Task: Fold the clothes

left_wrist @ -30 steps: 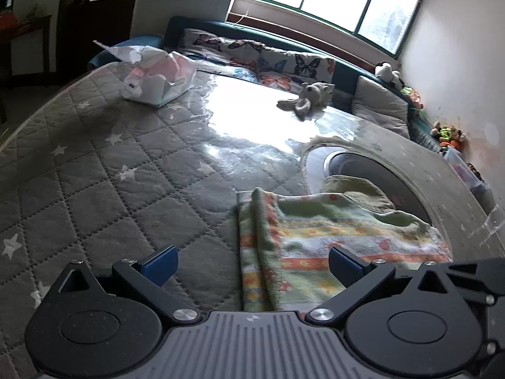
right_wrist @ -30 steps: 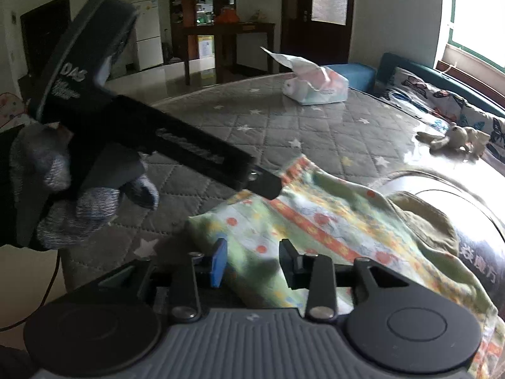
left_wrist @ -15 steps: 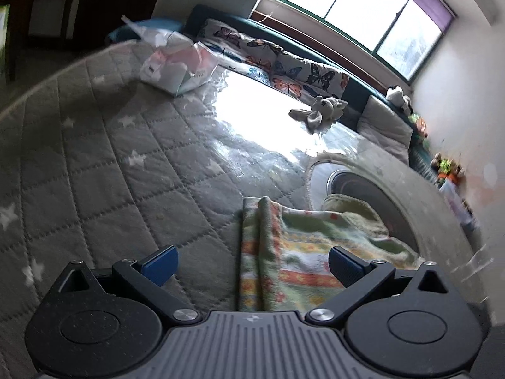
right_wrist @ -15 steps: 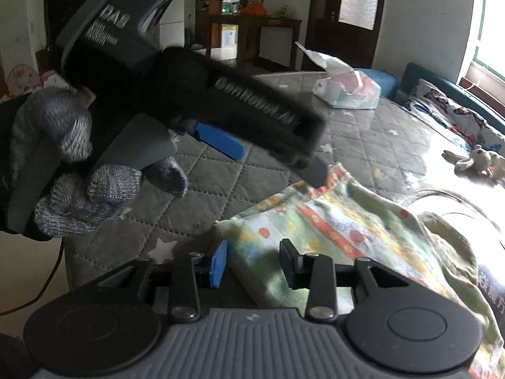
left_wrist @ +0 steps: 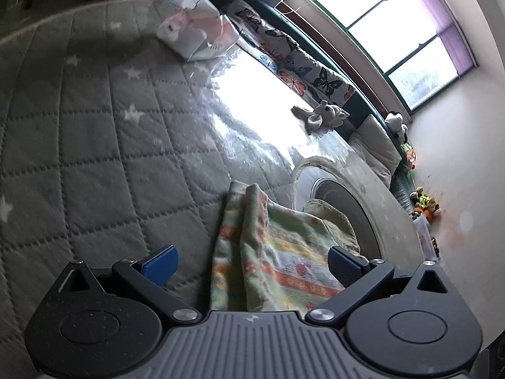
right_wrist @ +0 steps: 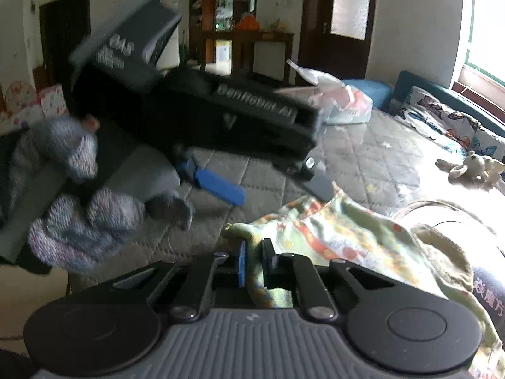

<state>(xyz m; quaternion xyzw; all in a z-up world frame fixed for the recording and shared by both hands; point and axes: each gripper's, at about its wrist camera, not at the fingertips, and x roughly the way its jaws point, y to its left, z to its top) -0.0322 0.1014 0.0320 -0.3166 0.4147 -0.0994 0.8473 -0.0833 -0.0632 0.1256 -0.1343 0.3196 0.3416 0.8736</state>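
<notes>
A light green garment (left_wrist: 271,252) with orange and yellow printed bands lies folded on the grey quilted surface (left_wrist: 94,145). In the left wrist view my left gripper (left_wrist: 252,260) stands open above it, its blue pads (left_wrist: 159,263) wide apart on either side of the cloth. In the right wrist view my right gripper (right_wrist: 254,260) is shut on the garment's near corner (right_wrist: 331,233). The left gripper (right_wrist: 274,186), held by a gloved hand (right_wrist: 82,221), hangs open over the cloth's far edge there.
A pink and white plastic bag (left_wrist: 199,36) sits at the far side of the quilt. A small plush toy (left_wrist: 318,115) lies near the butterfly-print cushions (left_wrist: 303,72). A round opening (left_wrist: 344,208) is set into the surface beside the garment.
My right gripper has closed on the garment's corner; it was open before. My left gripper has lifted and tilted, staying open, and the camera now looks more steeply down the cloth.
</notes>
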